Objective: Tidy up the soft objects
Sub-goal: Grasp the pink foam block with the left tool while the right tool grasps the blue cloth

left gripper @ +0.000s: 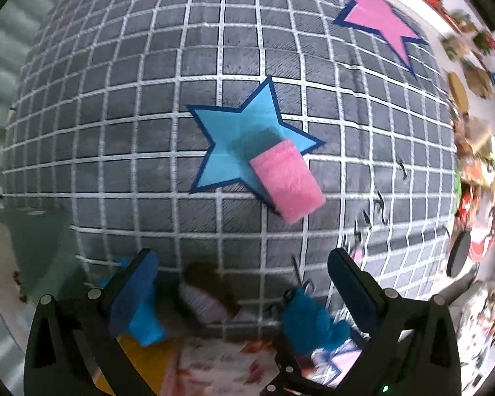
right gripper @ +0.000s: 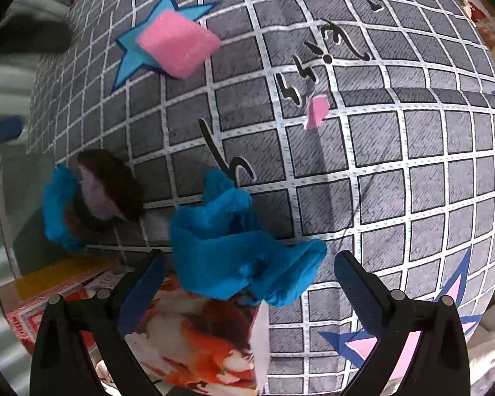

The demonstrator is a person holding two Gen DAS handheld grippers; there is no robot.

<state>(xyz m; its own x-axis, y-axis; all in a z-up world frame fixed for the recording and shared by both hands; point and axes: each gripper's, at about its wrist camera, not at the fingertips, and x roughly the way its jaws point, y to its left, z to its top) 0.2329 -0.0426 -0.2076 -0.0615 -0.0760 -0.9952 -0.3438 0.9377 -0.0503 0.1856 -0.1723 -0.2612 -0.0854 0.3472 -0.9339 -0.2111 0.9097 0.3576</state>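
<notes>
Brown object (right gripper: 112, 188) partly behind blue cloth (right gripper: 234, 241)

black plastic left gripper (left gripper: 242, 279) and right gripper (right gripper: 249, 275), blue ribbed pads, silver screws, green led on left.

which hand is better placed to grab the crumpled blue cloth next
Right, probably: its open tongs frame the crumpled blue cloth. In the left view the cloth sits beside one finger, off centre.
</notes>
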